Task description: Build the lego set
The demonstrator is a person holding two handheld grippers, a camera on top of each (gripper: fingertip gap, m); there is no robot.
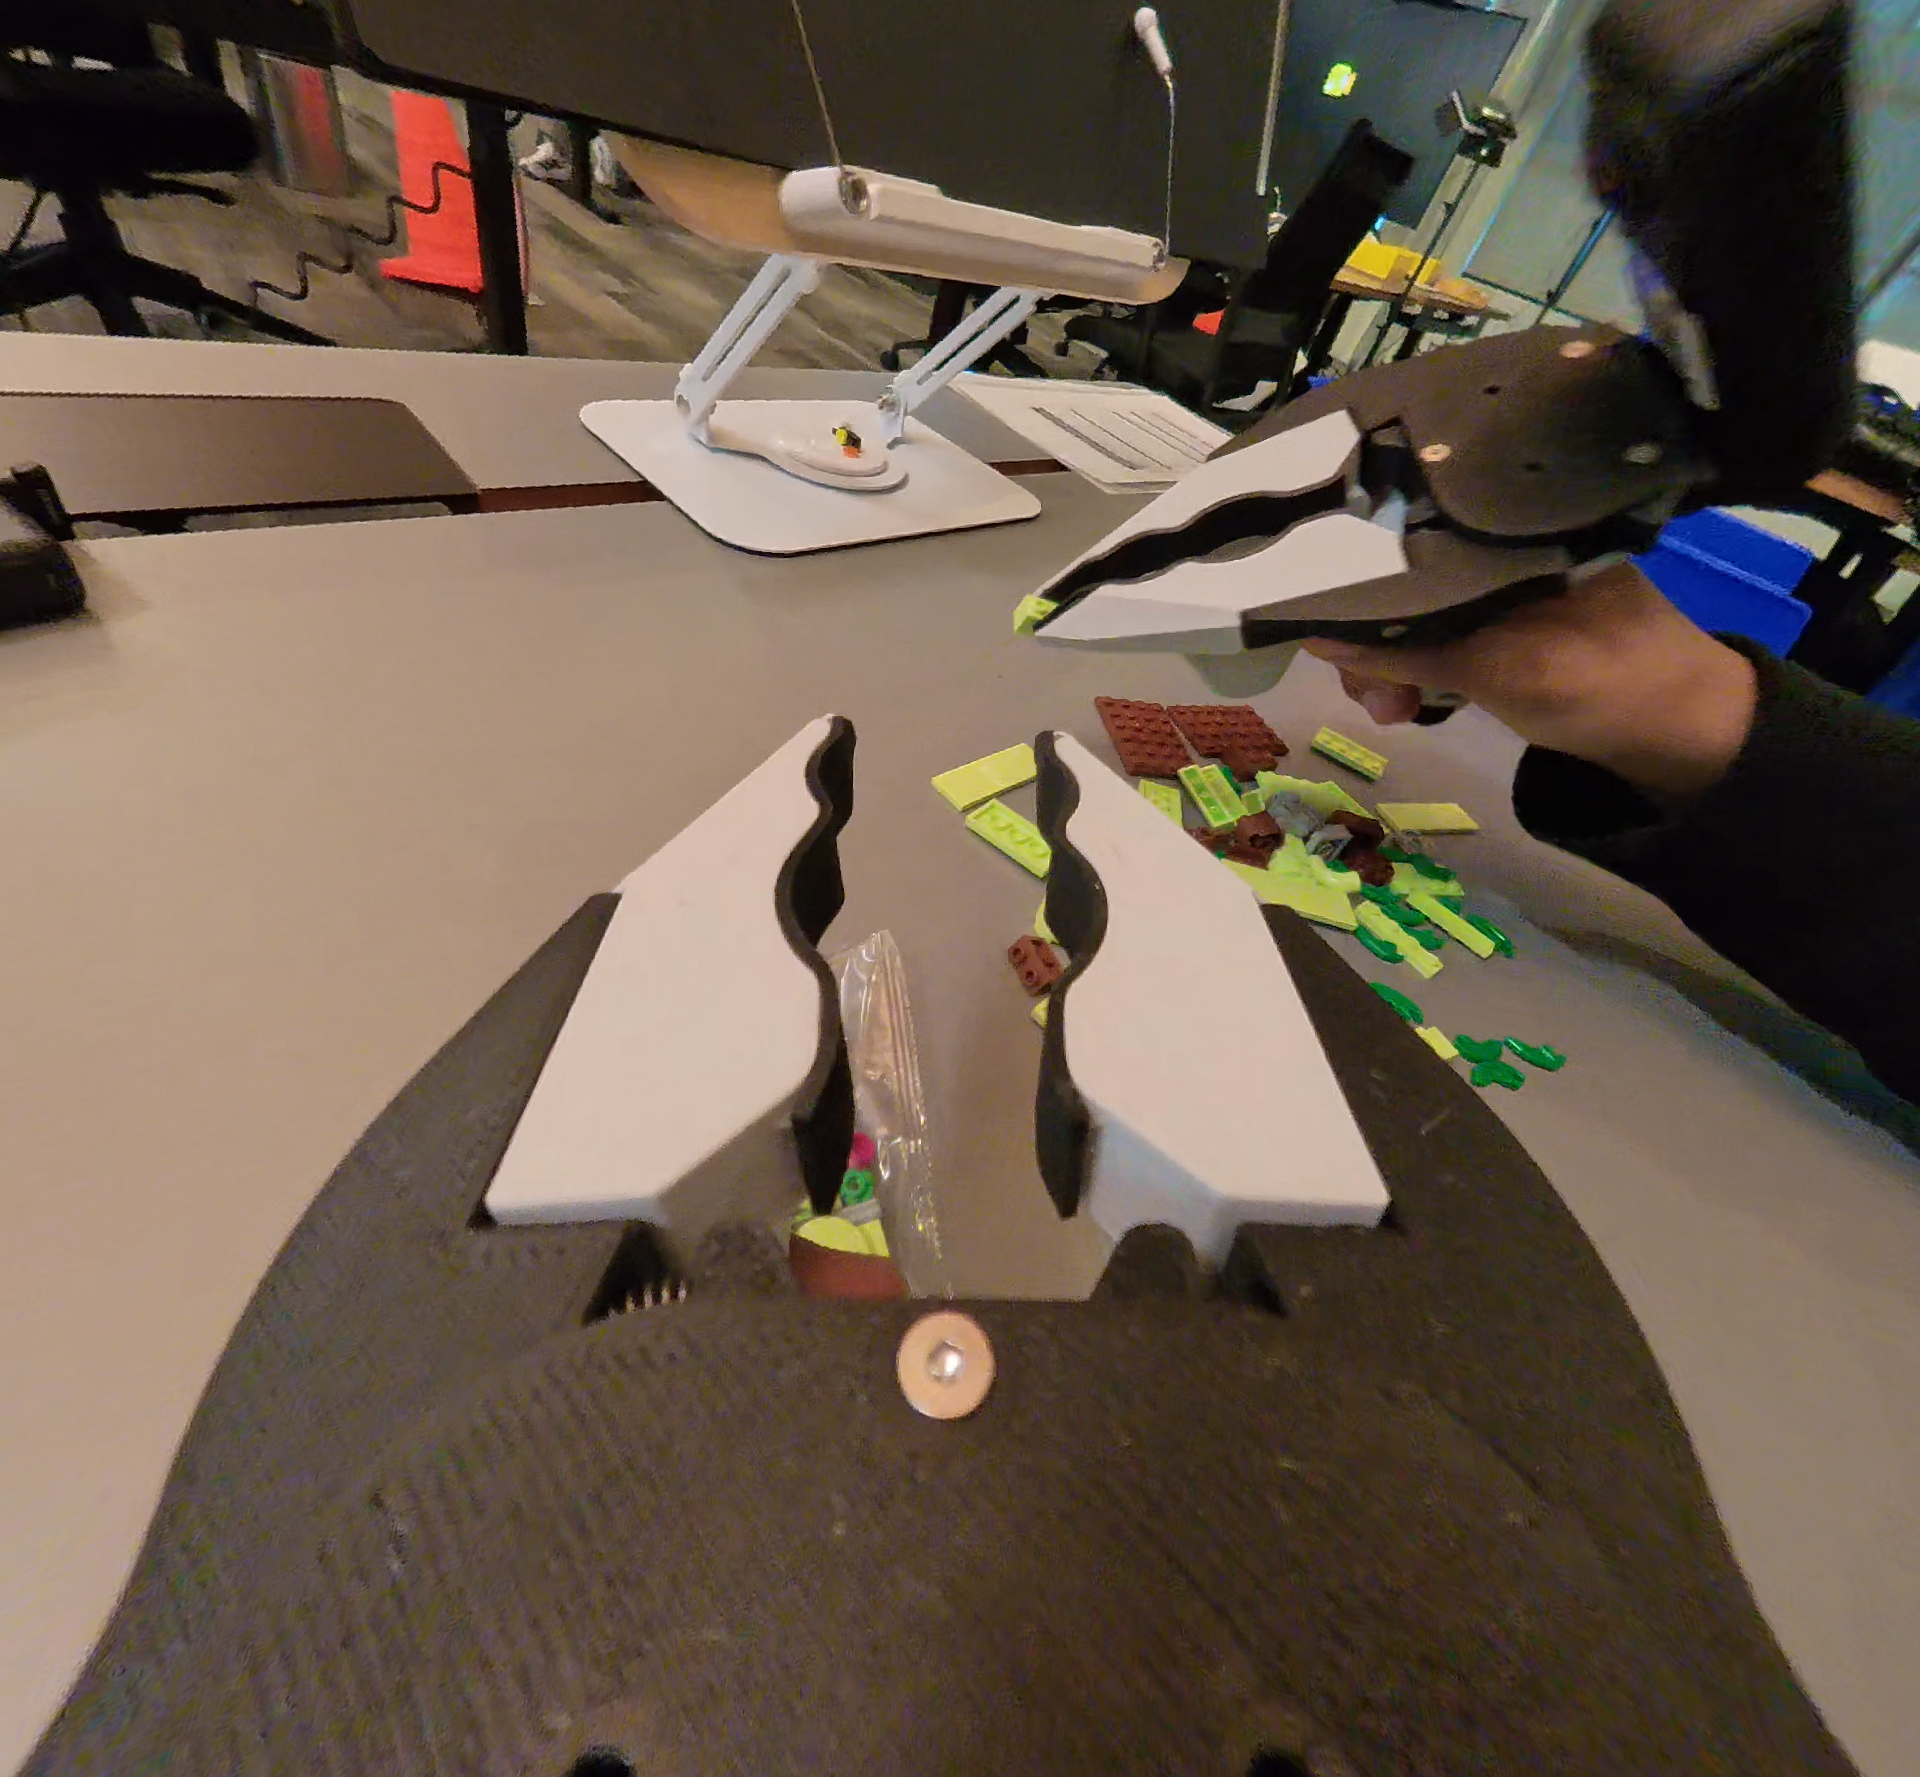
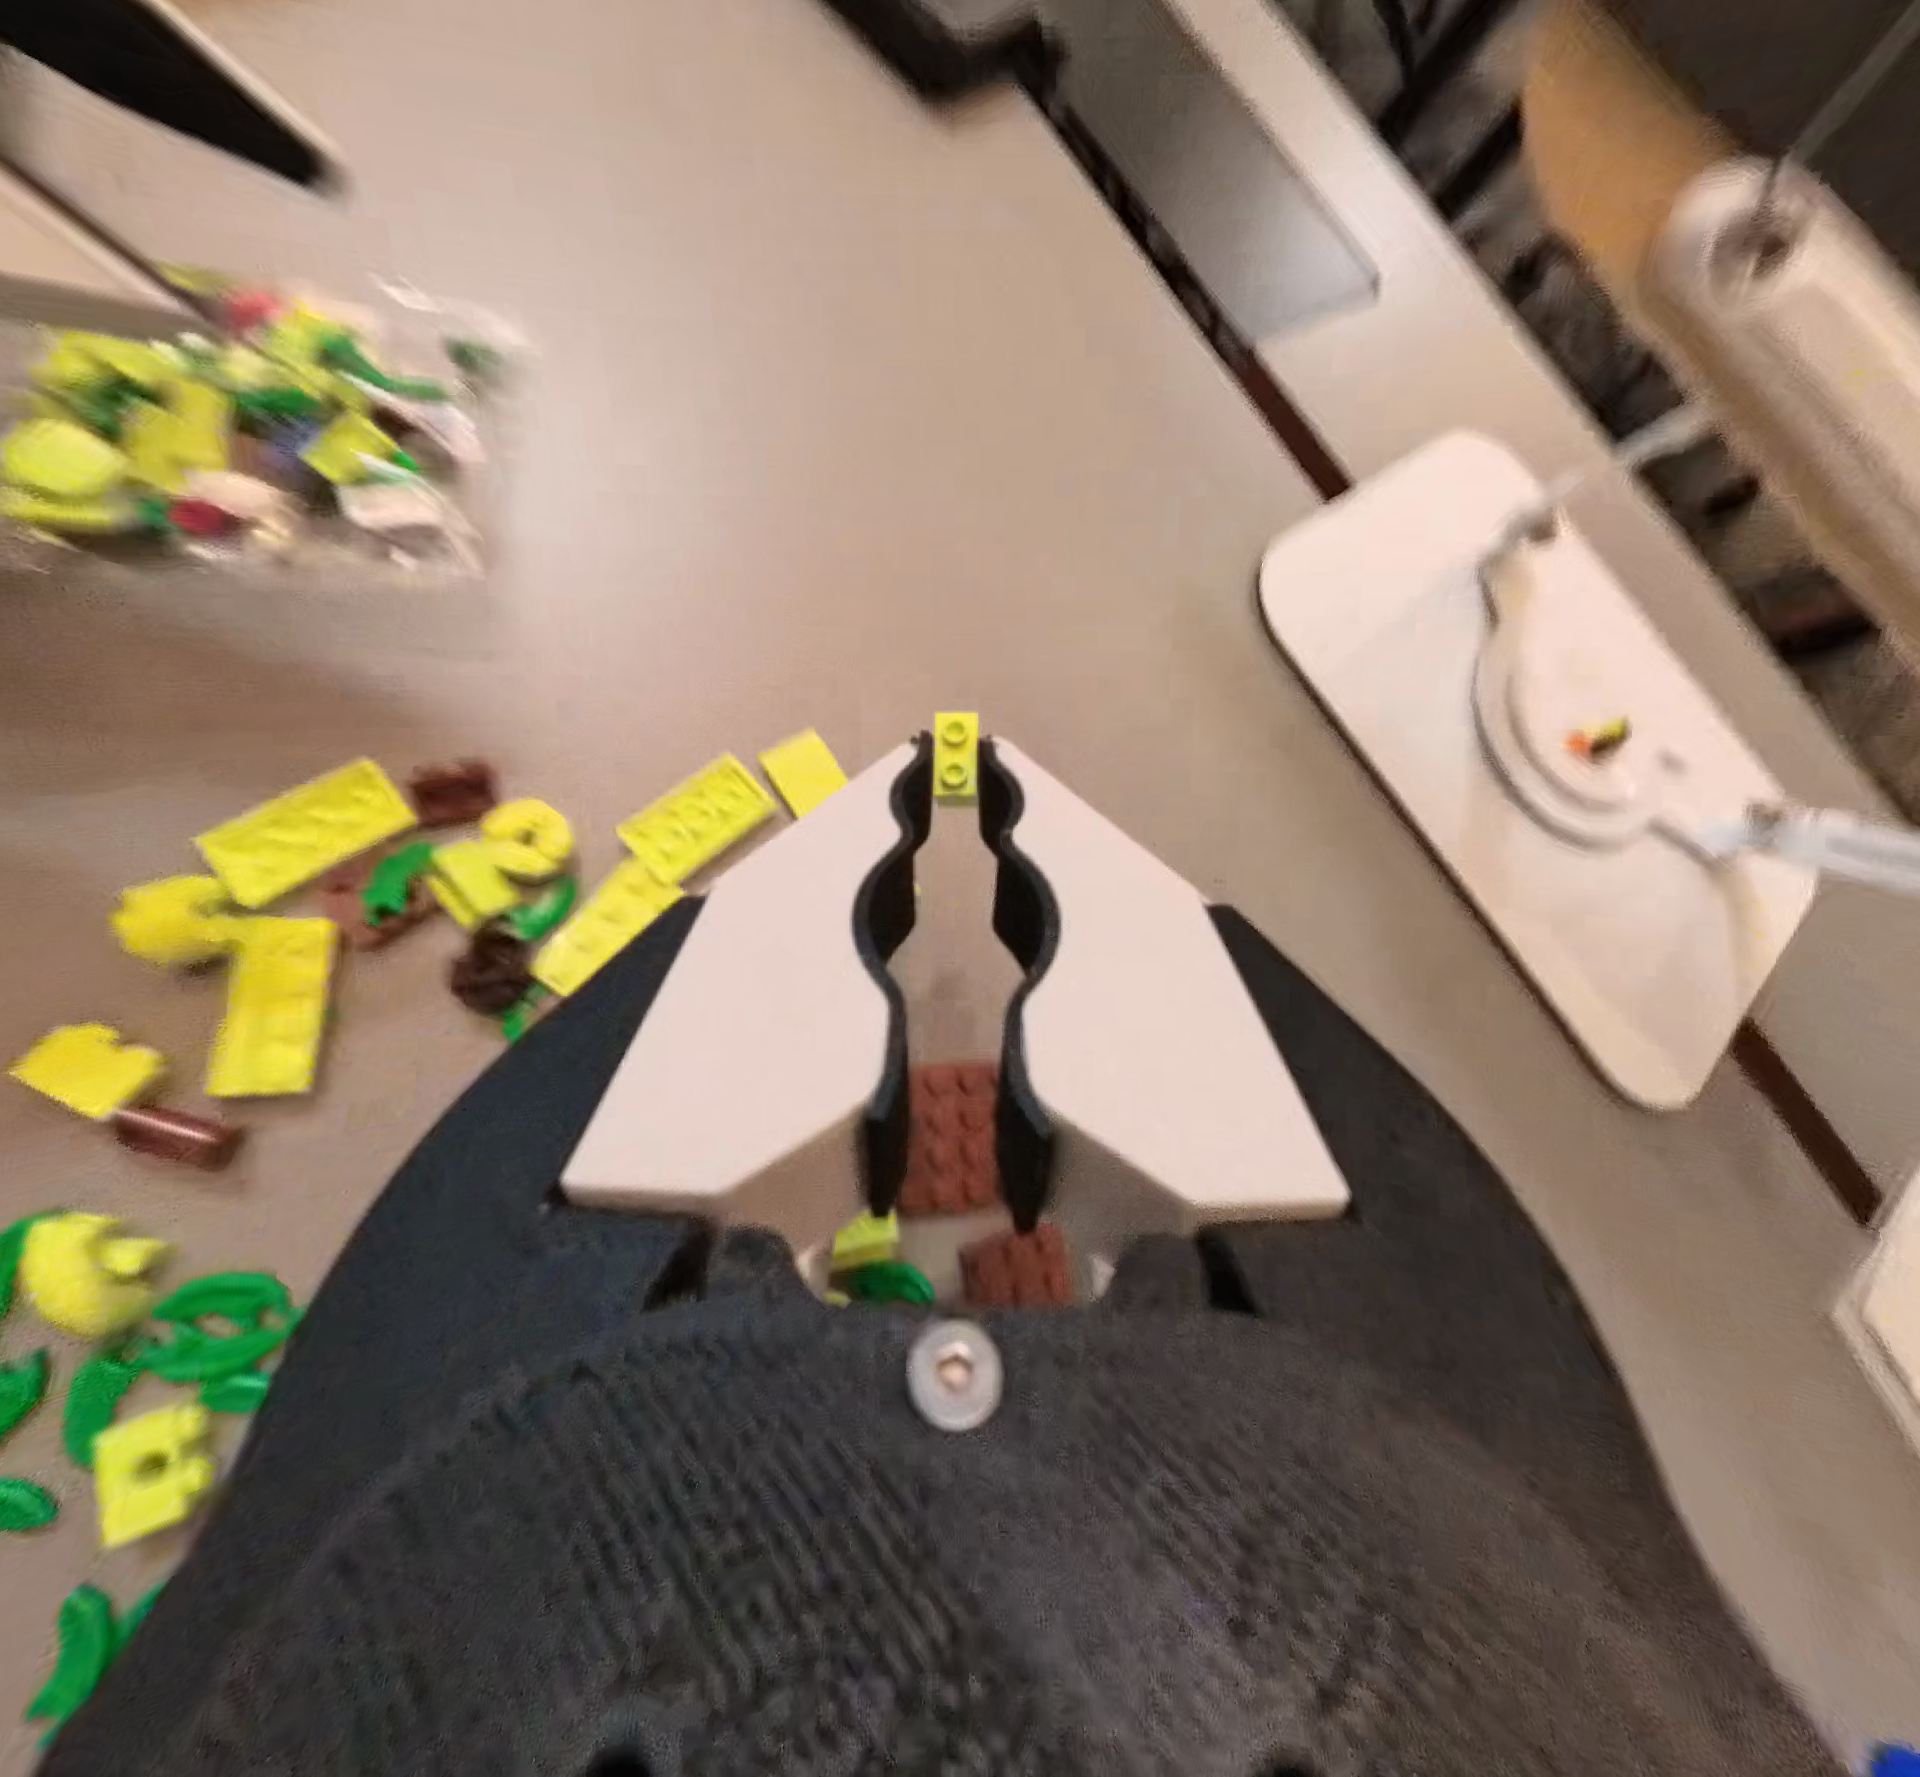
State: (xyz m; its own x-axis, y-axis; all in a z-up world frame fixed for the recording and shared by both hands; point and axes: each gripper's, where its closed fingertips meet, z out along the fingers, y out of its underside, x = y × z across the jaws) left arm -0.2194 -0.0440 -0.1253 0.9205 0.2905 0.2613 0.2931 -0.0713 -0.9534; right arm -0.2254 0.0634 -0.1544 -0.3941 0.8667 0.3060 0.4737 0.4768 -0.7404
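My right gripper (image 2: pixel 954 751) is shut on a small lime 1x2 plate (image 2: pixel 956 759) held at its fingertips above the grey table; it also shows in the left wrist view (image 1: pixel 1039 613), raised over the pile. My left gripper (image 1: pixel 943 740) is open and empty, low over the table. A loose pile of lime, green and brown Lego pieces (image 1: pixel 1320 844) lies to its right, with two brown plates (image 1: pixel 1195 735) at the far side. A clear bag of pieces (image 1: pixel 883 1104) lies under the left fingers and shows blurred in the right wrist view (image 2: pixel 249 428).
A white laptop stand (image 1: pixel 831 491) stands at the back of the grey table (image 1: pixel 364 740), also in the right wrist view (image 2: pixel 1507 740). A dark panel (image 1: pixel 831 13) rises behind it. A sheet of paper (image 1: pixel 1122 439) lies at back right. A hand and dark sleeve (image 1: pixel 1662 740) hold the right gripper. Tip to tip, the grippers are about 12 centimeters apart.
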